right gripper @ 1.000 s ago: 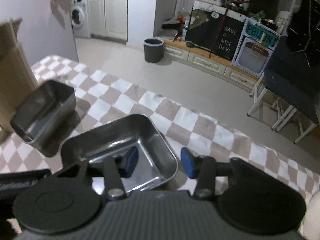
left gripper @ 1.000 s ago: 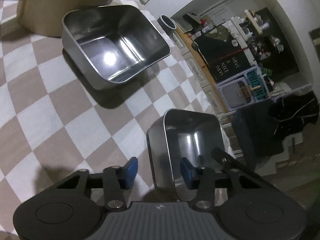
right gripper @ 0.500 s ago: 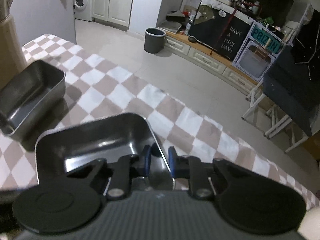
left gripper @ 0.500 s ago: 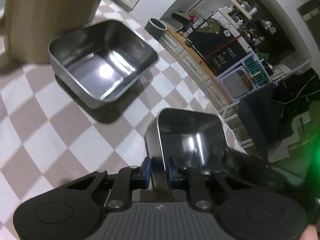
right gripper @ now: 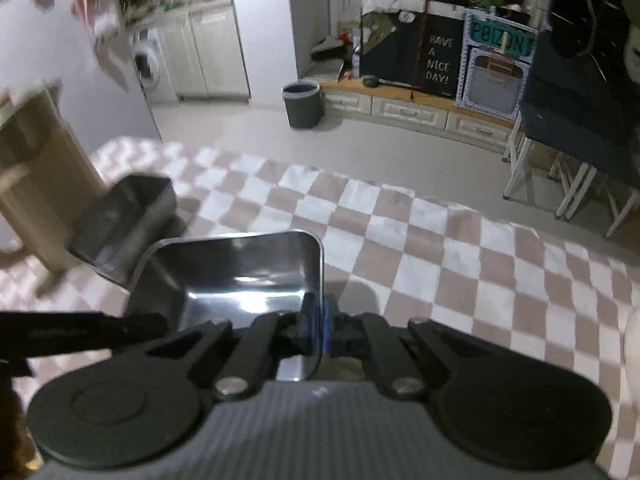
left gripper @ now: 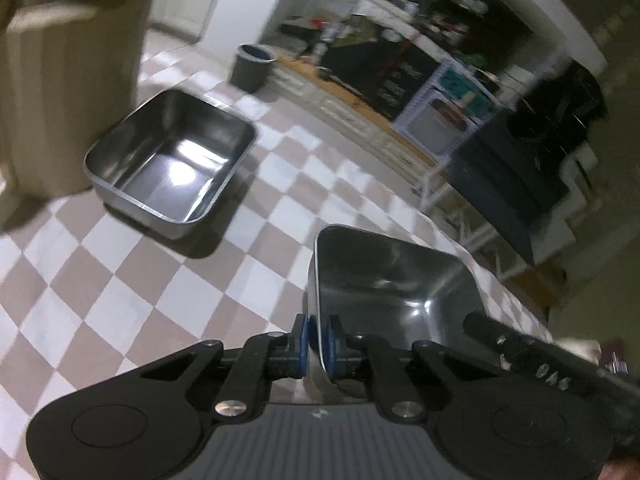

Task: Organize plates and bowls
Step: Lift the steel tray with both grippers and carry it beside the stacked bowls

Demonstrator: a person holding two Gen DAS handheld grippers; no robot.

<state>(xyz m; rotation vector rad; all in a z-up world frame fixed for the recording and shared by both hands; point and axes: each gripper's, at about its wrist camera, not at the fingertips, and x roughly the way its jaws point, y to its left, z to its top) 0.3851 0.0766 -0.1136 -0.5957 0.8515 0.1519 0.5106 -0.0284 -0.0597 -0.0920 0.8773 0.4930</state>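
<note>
A small rectangular steel bowl [left gripper: 396, 284] hangs tilted over the checkered tablecloth [left gripper: 120, 300], held from both sides. My left gripper [left gripper: 318, 336] has its blue pads on either side of the bowl's left wall, with the jaws still closing on it. In the right wrist view my right gripper [right gripper: 318, 320] is shut on the right wall of the same bowl [right gripper: 240, 276]. A larger steel bowl [left gripper: 172, 164] sits empty on the cloth, farther off to the left, and shows blurred as the larger bowl [right gripper: 124, 216] just behind the small one.
A tall beige wooden stand [left gripper: 60, 80] rises right behind the larger bowl. The table's far edge [right gripper: 360, 184] drops to a tiled floor with a grey bin [right gripper: 302, 104]. Dark furniture on white legs [right gripper: 580, 152] stands off to the right.
Both grippers went from open around the small bowl's side walls to closed on them. The bowl has come up off the cloth and both views shifted toward the larger bowl.
</note>
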